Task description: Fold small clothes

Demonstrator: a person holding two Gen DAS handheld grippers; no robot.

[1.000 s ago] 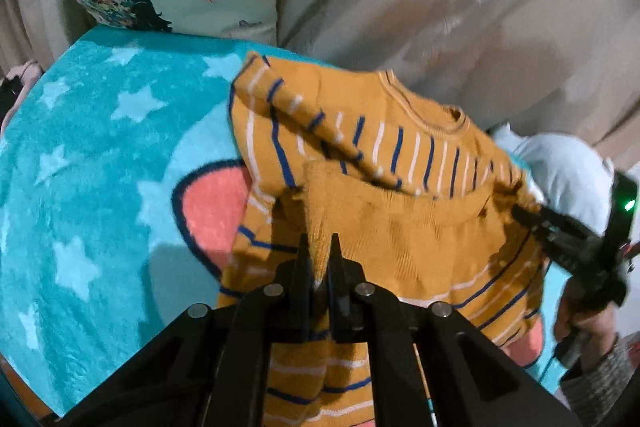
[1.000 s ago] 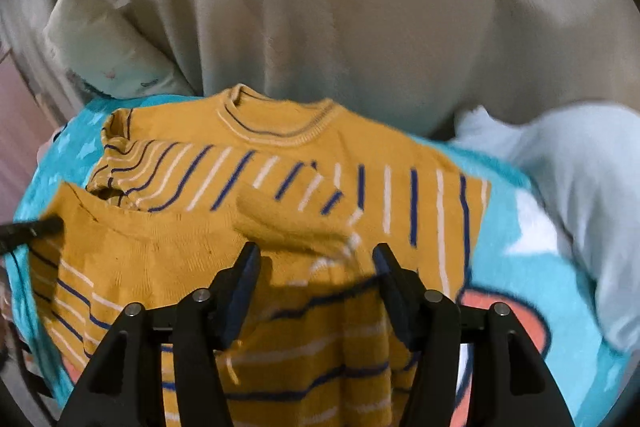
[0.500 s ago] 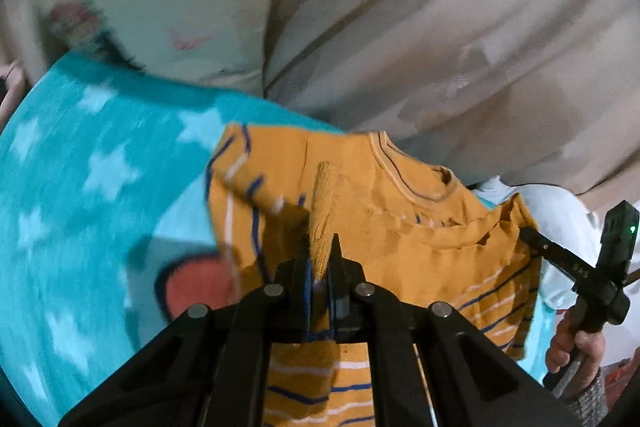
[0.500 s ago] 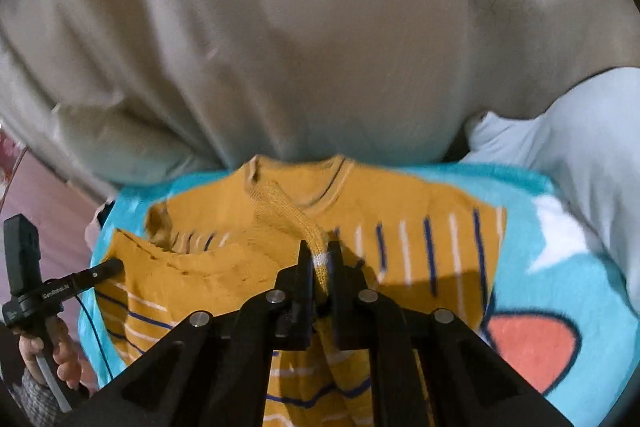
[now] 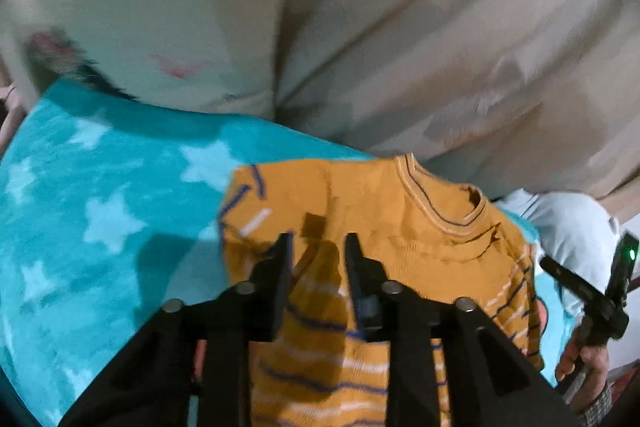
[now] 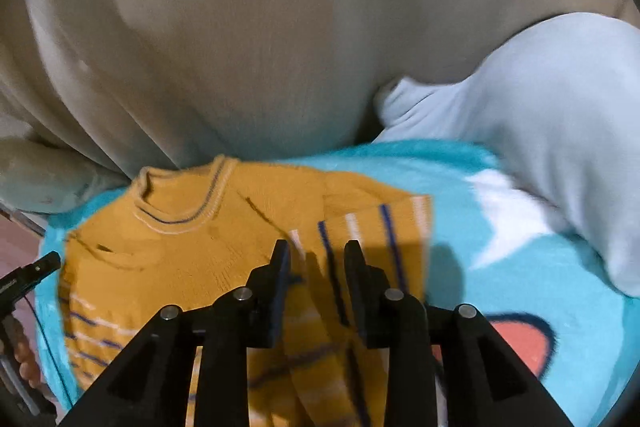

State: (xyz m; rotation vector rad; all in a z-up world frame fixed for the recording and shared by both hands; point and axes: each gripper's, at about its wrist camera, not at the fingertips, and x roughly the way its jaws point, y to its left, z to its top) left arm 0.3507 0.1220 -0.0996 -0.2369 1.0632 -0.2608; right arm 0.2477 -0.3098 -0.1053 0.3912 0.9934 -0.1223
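- A mustard-yellow striped sweater (image 5: 404, 255) is seen lying on a turquoise blanket (image 5: 100, 211) printed with pale stars, its collar turned towards a beige sheet (image 5: 400, 27) bunched up behind it.
- Both sleeves are seen folded inward over the body of the sweater, with blue and white stripes showing along the lower part.
- The left gripper (image 5: 318, 247) is held just above the left half of the sweater; its jaws are opening, a clear gap is seen between them, and no cloth is pinched.
- The right gripper (image 6: 316, 253) is held over the striped sleeve on the right half; its jaws are likewise opening, with fabric seen below the gap but nothing clamped.
- A pale blue pillow (image 6: 540, 115) is seen resting on the blanket to the right of the sweater.
- A flower-printed cushion (image 5: 132, 39) is seen, blurred, at the far left edge of the blanket.
- The person's right hand (image 5: 584, 359) is seen gripping the handle of the right gripper.
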